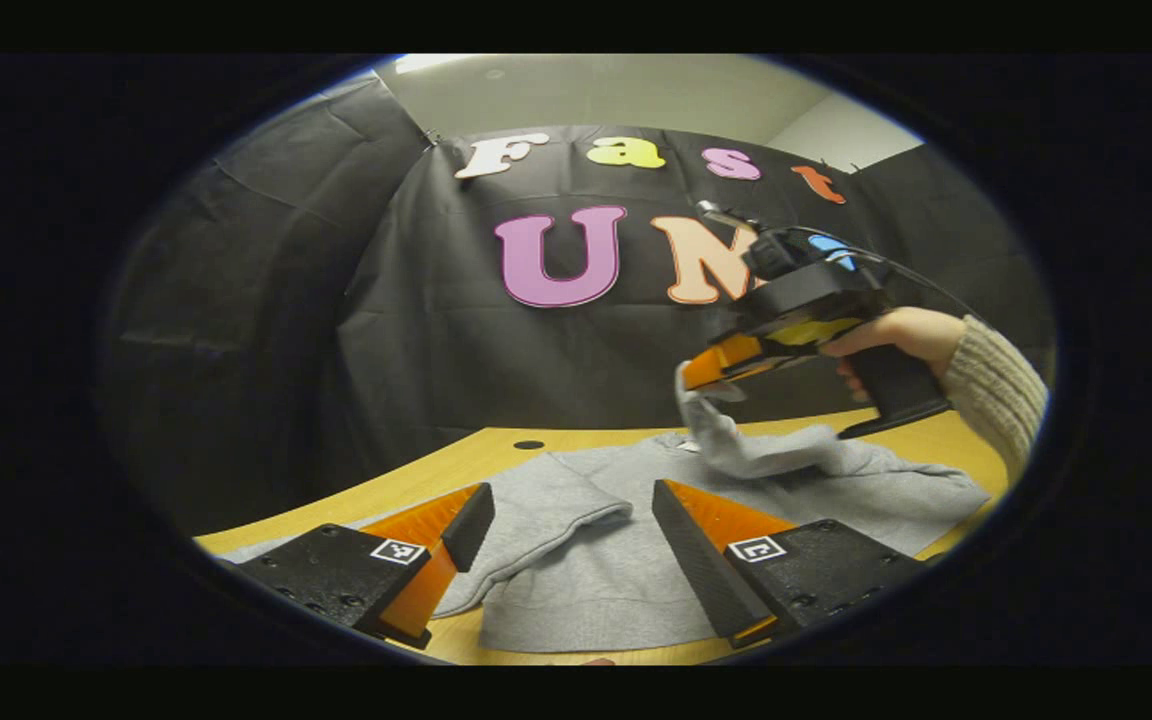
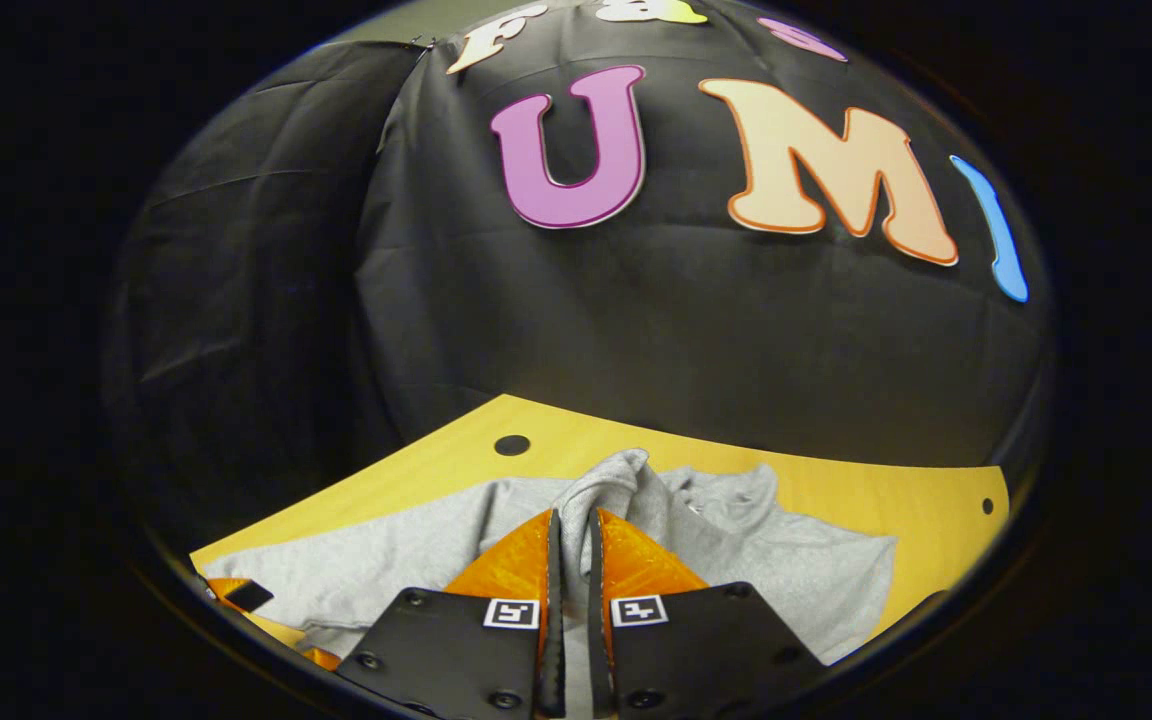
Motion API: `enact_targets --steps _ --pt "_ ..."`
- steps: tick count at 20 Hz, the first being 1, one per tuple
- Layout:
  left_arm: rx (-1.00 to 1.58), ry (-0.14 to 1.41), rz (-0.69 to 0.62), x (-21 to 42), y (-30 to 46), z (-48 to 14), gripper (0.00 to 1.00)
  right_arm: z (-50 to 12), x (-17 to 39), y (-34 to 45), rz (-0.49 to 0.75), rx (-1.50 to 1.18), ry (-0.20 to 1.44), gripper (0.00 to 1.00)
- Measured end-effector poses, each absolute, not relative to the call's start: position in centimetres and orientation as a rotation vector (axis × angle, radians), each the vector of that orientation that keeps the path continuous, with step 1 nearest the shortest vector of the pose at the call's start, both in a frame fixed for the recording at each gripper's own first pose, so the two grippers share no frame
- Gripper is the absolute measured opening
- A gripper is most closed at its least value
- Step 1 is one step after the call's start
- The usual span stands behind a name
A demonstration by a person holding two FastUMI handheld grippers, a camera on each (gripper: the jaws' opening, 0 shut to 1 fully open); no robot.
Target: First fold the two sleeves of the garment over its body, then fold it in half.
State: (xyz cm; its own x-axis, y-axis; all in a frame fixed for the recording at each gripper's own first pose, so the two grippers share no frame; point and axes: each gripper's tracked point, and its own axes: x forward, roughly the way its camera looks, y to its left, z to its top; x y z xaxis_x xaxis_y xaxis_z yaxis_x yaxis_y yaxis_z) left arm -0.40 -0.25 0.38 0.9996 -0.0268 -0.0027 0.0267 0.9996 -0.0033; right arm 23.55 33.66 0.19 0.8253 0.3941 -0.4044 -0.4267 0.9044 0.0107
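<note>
Garment (image 1: 576, 560) on table (image 1: 496, 450), sleeve (image 2: 608, 478) pinched in right tongs (image 2: 572, 525), cuff seemingly hidden, left tongs (image 1: 571, 520) spread apart.

A yellow wooden tabletop (image 1: 496, 452) carries the scene, running back to the black cloth wall. A small dark round hole (image 1: 529, 444) sits in it near the far edge, left of centre; in the right gripper view a second small hole (image 2: 987, 506) shows at the far right corner. A grey garment (image 1: 576, 560) lies spread directly on the tabletop, covering most of its near and right part, with one sleeve (image 1: 536, 500) folded over its body on the left.
</note>
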Motion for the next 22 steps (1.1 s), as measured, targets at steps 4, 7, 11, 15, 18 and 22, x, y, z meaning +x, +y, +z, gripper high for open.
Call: enact_targets --steps 4,7,11,15,18,22 --pt "-0.003 0.003 -0.027 -0.3 -0.2 0.4 0.94 -3.6 23.8 38.4 0.488 -0.04 0.467 0.12" --pt "-0.003 0.004 -0.027 -0.3 -0.2 0.3 0.94 -5.0 23.8 38.9 0.48 -0.008 0.498 0.13" --pt "-0.002 0.004 -0.027 -0.4 -0.2 0.6 0.94 -5.7 23.6 39.7 0.509 0.027 0.522 0.19" --pt "-0.002 0.004 -0.026 -0.4 -0.1 0.6 0.94 -4.3 22.7 41.0 0.562 0.016 0.48 0.65" --pt "-0.002 0.005 -0.026 -0.5 -0.1 0.5 0.94 -2.9 21.6 40.1 0.576 -0.049 0.439 1.0" --pt "-0.002 0.005 -0.024 -0.4 -0.1 0.5 0.94 -0.7 18.9 37.0 0.573 -0.03 0.395 1.0"
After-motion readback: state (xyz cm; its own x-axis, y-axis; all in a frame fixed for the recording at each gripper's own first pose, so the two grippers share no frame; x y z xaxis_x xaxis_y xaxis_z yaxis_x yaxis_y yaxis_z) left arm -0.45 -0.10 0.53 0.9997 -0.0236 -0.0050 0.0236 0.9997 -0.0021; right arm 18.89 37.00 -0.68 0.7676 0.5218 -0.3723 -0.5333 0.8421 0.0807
